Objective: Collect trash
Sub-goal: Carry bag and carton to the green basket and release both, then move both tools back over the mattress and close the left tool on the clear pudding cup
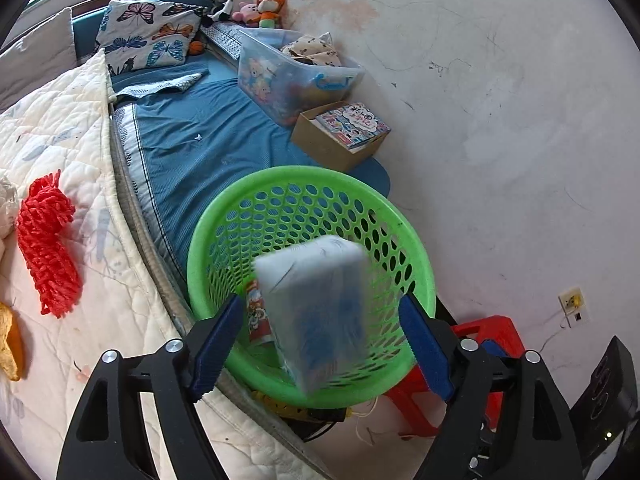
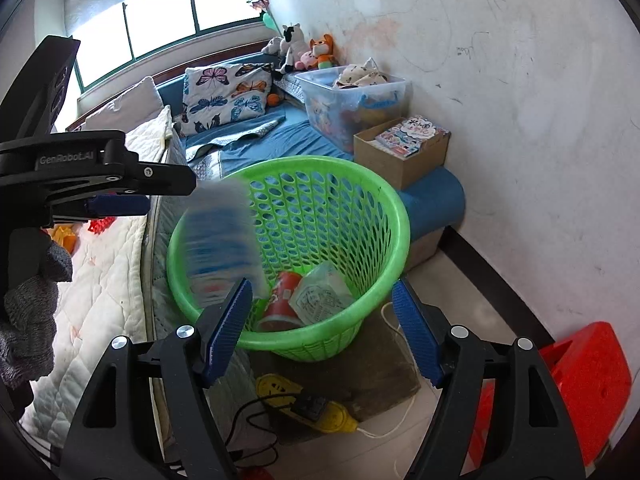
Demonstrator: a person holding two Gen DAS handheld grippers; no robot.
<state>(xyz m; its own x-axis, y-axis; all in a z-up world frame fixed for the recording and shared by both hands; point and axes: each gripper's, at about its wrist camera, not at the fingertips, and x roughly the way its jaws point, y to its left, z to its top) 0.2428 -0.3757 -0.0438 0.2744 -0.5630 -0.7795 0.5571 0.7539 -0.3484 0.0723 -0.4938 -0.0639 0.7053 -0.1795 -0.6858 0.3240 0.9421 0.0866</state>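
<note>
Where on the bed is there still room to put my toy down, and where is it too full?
Free: the blue sheet between the quilt, the butterfly pillow and the clear toy bin. Crowded: along the wall, where the bin, the cardboard box and the stuffed animals sit. The quilt's near part holds a red net. The green basket already holds trash.

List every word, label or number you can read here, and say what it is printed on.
"GenRobot.AI": on the black body of the left gripper, right wrist view.
Book in the cardboard box: colourful cover lettering, too small to read.
Falling white and blue pack: print blurred by motion.
Red cup and clear wrapper in the green basket: print unreadable.
</note>
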